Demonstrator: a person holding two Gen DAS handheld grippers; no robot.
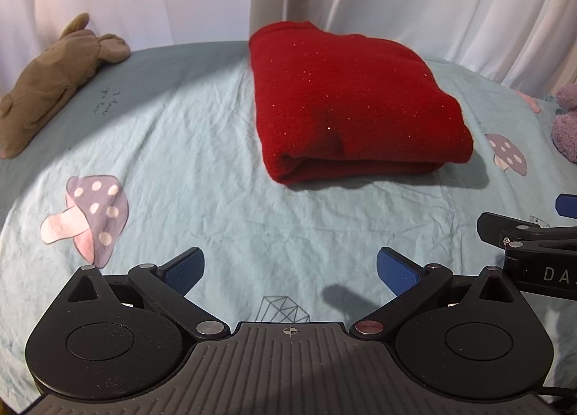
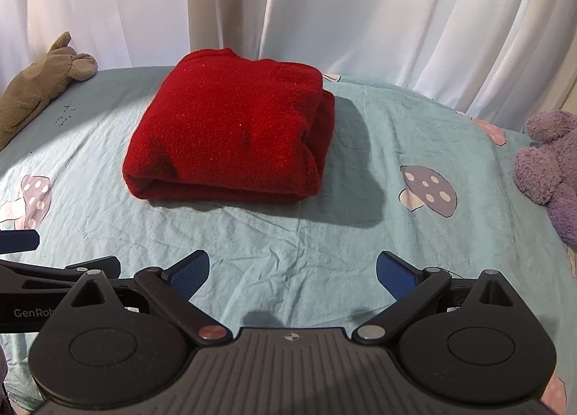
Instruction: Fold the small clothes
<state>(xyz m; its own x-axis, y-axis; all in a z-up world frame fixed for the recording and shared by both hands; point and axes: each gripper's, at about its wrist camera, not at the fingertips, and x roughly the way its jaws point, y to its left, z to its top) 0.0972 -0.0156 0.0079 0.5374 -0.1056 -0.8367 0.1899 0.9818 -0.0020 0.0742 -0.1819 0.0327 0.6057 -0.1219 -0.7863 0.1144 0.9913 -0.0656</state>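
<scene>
Above the sheet | left tongs spread wide, empty | right tongs likewise

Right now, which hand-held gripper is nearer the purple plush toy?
Right. The right hand-held gripper is beside the left one, on the side toward the purple plush toy; neither touches it.

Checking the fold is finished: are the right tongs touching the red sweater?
Apart. The right wrist view shows bare bedsheet between the open right tongs and the folded red sweater.

Two wrist views, side by side and low over the bed sheet, face the curtain; both share the folded red garment, nearer the left camera.
</scene>
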